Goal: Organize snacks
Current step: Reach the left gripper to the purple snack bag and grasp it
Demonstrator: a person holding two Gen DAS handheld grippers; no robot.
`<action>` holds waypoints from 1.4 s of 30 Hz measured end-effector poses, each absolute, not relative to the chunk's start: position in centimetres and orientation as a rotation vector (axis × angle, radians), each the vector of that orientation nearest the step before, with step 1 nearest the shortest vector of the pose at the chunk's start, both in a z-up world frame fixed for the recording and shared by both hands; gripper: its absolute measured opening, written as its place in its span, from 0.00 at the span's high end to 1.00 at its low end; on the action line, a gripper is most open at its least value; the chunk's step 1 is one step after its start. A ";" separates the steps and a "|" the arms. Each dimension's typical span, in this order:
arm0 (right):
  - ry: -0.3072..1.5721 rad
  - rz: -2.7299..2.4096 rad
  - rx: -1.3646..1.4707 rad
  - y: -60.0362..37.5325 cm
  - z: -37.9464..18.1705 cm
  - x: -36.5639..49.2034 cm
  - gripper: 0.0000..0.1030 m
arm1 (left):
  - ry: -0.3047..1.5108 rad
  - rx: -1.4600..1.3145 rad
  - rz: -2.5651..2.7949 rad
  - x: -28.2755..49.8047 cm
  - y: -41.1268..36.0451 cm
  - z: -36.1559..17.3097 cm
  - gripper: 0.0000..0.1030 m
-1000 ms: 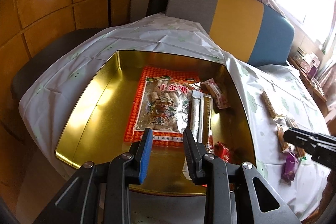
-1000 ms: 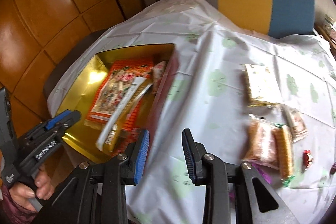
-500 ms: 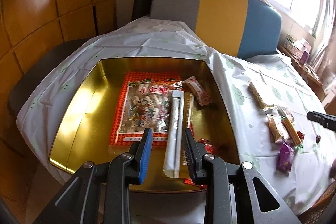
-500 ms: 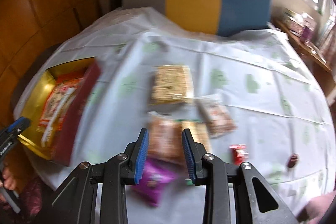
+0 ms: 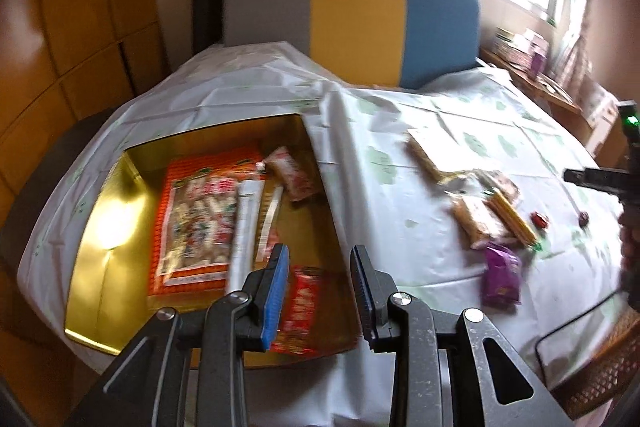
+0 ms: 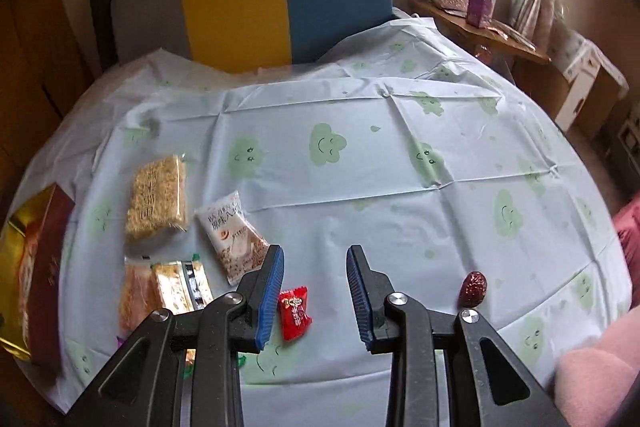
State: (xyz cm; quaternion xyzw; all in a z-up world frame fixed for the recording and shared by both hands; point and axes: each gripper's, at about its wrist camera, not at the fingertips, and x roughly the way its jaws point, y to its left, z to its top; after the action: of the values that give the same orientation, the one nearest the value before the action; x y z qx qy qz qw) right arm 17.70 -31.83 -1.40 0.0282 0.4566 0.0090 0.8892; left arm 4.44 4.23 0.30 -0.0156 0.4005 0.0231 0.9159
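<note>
Your right gripper (image 6: 314, 291) hangs with jaws parted and empty over the red candy (image 6: 295, 313) on the counter (image 6: 400, 155), so centre it between them before closing, minding the white packet (image 6: 234, 235) at 10 o'clock; left gripper (image 5: 320, 291), jaws opening and empty, over the gold tin (image 5: 100, 227).

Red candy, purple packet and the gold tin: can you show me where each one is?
red candy (image 6: 294, 311), right wrist view, middle of its wrapper
purple packet (image 5: 501, 275), left wrist view, centre of the packet
gold tin (image 5: 108, 223), left wrist view, bare shiny floor on its left side
</note>
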 end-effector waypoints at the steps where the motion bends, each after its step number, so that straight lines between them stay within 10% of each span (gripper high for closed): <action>1: 0.955 0.016 0.065 -31.9 -1.5 17.7 0.68 | 0.826 -0.021 0.035 4.5 3.6 0.3 0.68; 28: 1.004 -0.024 0.145 -33.3 -2.2 17.9 0.68 | 0.948 0.077 -0.240 6.9 -6.9 -2.9 0.68; 42: 1.017 -0.007 0.163 -33.3 -2.4 18.0 0.68 | 0.988 0.146 -0.387 8.8 -12.9 -6.3 0.52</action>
State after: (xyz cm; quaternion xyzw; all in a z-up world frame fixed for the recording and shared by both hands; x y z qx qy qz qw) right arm 18.00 -33.27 -2.36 0.0780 0.4861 -0.0035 0.8704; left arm 8.81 -12.94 -6.27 0.0696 0.4709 -0.1844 0.8599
